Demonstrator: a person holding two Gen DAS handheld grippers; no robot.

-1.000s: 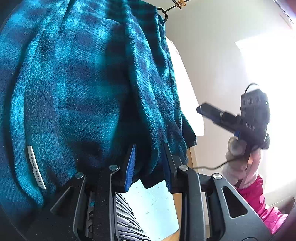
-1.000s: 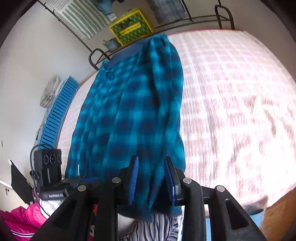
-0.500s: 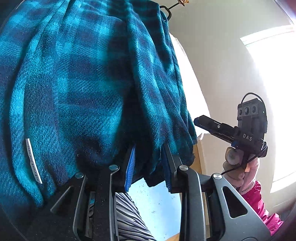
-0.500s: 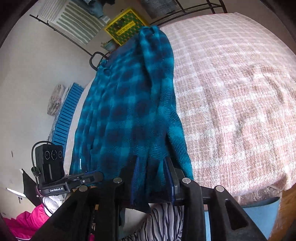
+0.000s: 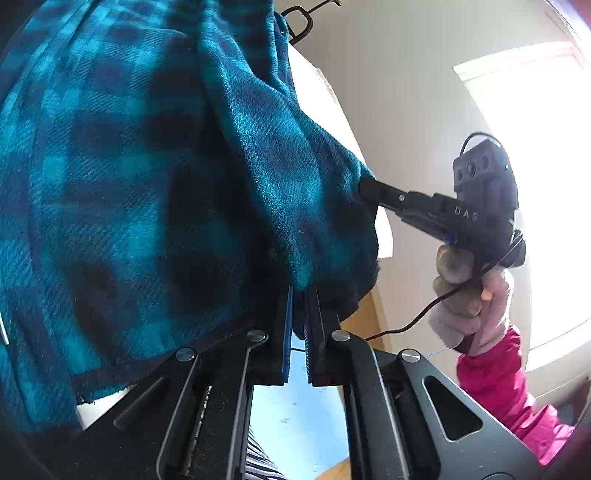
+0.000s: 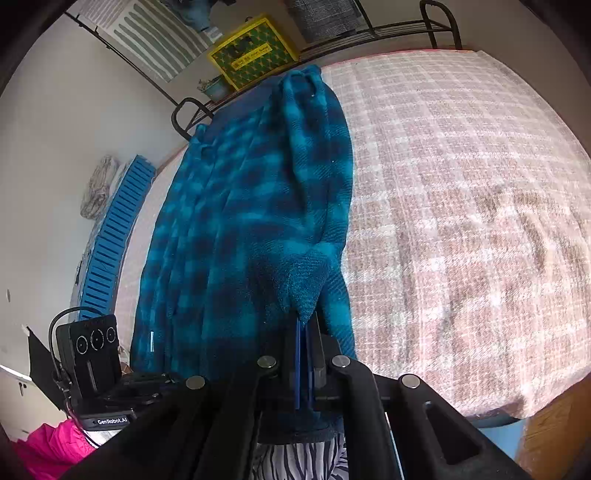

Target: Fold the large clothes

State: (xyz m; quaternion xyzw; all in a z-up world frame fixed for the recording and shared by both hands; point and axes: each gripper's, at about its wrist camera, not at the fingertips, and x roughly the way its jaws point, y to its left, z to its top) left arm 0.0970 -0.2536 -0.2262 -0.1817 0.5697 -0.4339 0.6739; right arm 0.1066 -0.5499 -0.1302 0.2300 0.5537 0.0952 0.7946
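Observation:
A large teal and navy plaid fleece garment (image 6: 251,206) lies lengthwise along the left part of a bed, from the near edge to the far end. It fills most of the left wrist view (image 5: 147,177). My left gripper (image 5: 298,295) is shut on its near hem. My right gripper (image 6: 306,325) is shut on a pinched peak of the hem. In the left wrist view the right gripper (image 5: 369,190) bites the cloth's right edge. The left gripper's body (image 6: 110,398) shows low left in the right wrist view.
The bed has a pink and white checked cover (image 6: 461,192) and a black metal frame (image 6: 388,29) at the far end. A yellow box (image 6: 255,51) stands behind it. A blue slatted panel (image 6: 114,236) leans on the left wall. A bright window (image 5: 535,184) is on the right.
Both grippers went from open around the hem to shut on it. The right gripper has moved in to the cloth's right edge and pinched it up.

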